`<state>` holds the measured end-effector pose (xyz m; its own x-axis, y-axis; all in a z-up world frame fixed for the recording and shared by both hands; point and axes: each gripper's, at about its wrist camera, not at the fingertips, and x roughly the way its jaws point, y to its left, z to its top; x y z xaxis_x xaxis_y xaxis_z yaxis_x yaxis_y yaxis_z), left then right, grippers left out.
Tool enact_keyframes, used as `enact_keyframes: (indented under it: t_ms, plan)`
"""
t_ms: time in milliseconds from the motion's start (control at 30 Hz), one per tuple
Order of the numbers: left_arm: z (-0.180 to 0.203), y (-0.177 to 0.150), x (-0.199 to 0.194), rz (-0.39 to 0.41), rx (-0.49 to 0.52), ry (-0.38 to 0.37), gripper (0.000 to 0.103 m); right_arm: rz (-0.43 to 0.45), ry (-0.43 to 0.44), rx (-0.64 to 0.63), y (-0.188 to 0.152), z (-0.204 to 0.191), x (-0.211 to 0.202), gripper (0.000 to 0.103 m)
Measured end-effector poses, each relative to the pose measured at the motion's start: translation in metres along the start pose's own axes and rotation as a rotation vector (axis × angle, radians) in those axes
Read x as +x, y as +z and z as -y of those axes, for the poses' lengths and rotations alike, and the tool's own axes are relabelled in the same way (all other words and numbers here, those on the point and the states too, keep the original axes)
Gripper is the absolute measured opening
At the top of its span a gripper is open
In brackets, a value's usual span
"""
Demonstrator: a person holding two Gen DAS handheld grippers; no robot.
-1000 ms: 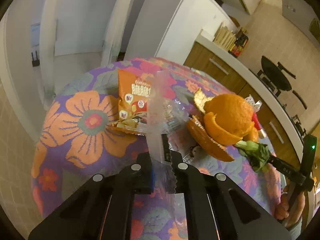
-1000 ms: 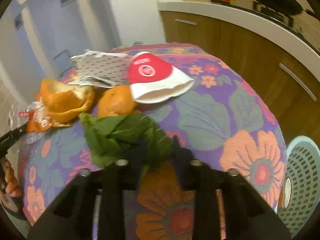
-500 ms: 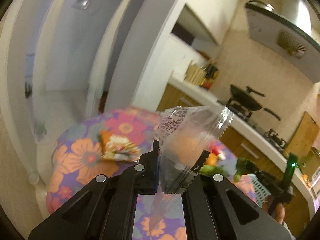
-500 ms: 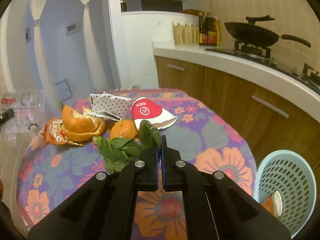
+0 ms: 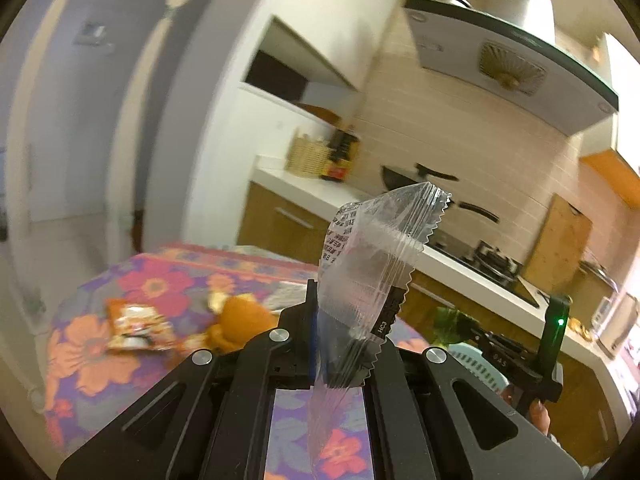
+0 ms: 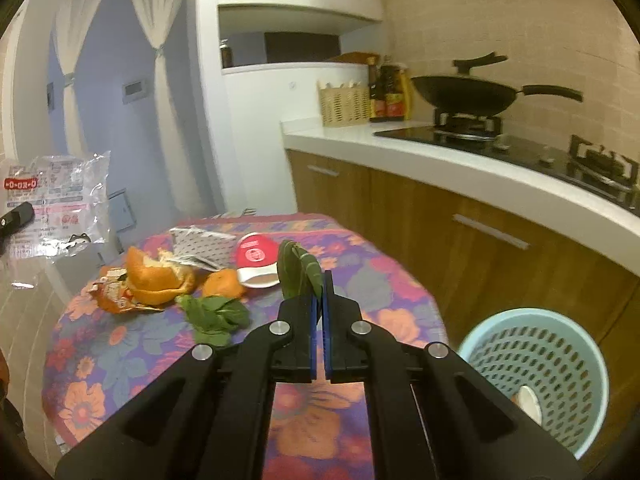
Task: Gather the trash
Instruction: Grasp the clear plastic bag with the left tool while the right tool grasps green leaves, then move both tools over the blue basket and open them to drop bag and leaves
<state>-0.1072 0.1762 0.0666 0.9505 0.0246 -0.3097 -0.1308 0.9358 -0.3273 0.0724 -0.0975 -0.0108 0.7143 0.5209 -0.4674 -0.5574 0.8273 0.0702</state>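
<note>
In the left wrist view my left gripper (image 5: 348, 308) is shut on a clear plastic wrapper (image 5: 376, 248), which stands up above the floral table (image 5: 160, 280). The same wrapper (image 6: 56, 204) shows at the left edge of the right wrist view. My right gripper (image 6: 320, 280) is shut on a green leaf (image 6: 298, 268) and holds it over the table. Left on the cloth are more greens (image 6: 214, 314), orange peel (image 6: 160, 280), an orange piece (image 6: 222, 284), a crushed red-and-white paper cup (image 6: 256, 260), dotted paper (image 6: 200, 240) and a snack packet (image 6: 112, 292).
A light blue perforated basket (image 6: 536, 376) stands on the floor to the right of the table, with something white inside. A kitchen counter (image 6: 440, 148) with a wok on the hob runs behind. A wall and curtains lie to the left.
Both grippers have risen off the table. The left lifted the clear wrapper. The right shut on a leaf and raised it, while the other greens stayed on the cloth.
</note>
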Motion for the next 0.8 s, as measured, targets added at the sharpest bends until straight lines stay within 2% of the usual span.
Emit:
enact_keyframes:
  t_ms: [267, 433, 500, 567, 633, 800]
  plan:
    - [0.069, -0.006, 0.055, -0.072, 0.102, -0.131, 0.0, 0.019, -0.088, 0.011, -0.003, 0.051, -0.028, 0.001]
    - [0.121, -0.019, 0.105, -0.179, 0.176, -0.212, 0.0, 0.008, -0.174, 0.047, -0.013, 0.096, -0.046, 0.001]
    - [0.152, -0.027, 0.127, -0.236, 0.261, -0.227, 0.0, 0.0, -0.2, 0.074, -0.019, 0.112, -0.052, 0.001]
    - [0.18, -0.033, 0.143, -0.266, 0.361, -0.207, 0.0, -0.023, -0.212, 0.123, -0.025, 0.135, -0.055, 0.001]
    - [0.2, -0.036, 0.154, -0.29, 0.409, -0.234, 0.0, -0.057, -0.222, 0.206, -0.033, 0.162, -0.056, 0.001]
    - [0.255, -0.058, 0.182, -0.355, 0.522, -0.292, 0.0, -0.101, -0.275, 0.294, -0.049, 0.203, -0.054, 0.001]
